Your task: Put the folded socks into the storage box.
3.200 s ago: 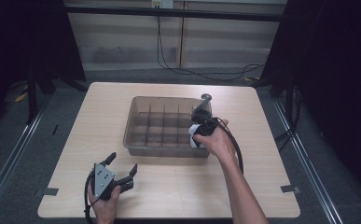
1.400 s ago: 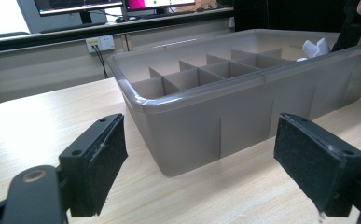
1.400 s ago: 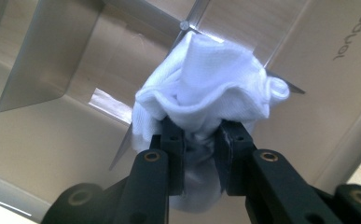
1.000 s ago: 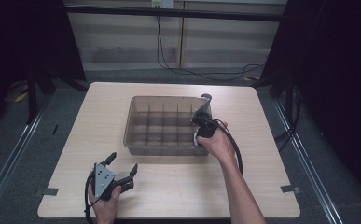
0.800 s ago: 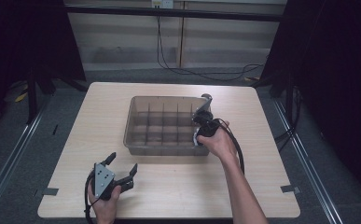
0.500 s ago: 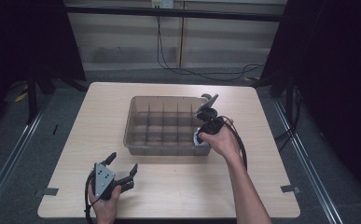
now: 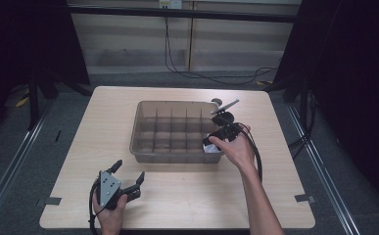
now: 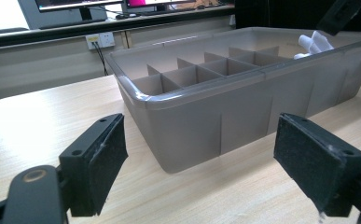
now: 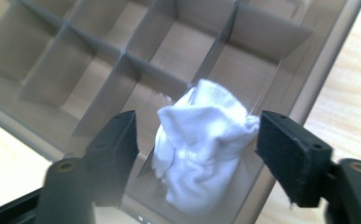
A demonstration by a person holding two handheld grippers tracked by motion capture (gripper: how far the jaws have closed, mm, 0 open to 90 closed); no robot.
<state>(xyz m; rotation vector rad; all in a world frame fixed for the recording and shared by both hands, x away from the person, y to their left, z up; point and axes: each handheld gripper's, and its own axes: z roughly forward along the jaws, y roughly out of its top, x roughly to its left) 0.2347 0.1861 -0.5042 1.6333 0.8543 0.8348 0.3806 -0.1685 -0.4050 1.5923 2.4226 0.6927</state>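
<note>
Light wood bench (image 7: 177, 196), rounded corners, dark floor all round. Grey translucent divided bin (image 7: 150, 149) near bench centre, slightly toward 12 o'clock, long side across; inner walls cutting it into small compartments, most of them bare. Seen again in left gripper view (image 8: 243, 107) from low down, near corner rounded, resting flat on the wood. Right hand (image 7: 236, 149) at 3 o'clock of the bin, over its right end, forearm entering from 6 o'clock. Right gripper (image 7: 222, 110) above the bin's right end, pointing toward 12 o'clock and down; jaws just been opening, now released and wide apart, pads clear of the cloth. White sock (image 9: 201, 149), crumpled into a ball, sitting in the end compartment at the bin's near right corner, draped partly over a divider, lying between the spread jaws in right gripper view without touching either pad; visible as a white patch (image 7: 211, 148) at about 4 o'clock of the bin in high view, and as a white lump (image 8: 314, 43) at the far end in left gripper view. Left gripper (image 7: 127, 177) at 7 o'clock of the bin, well apart from it, low over the bench near its front edge, jaws released and wide, nothing between them, aimed at the bin.
</note>
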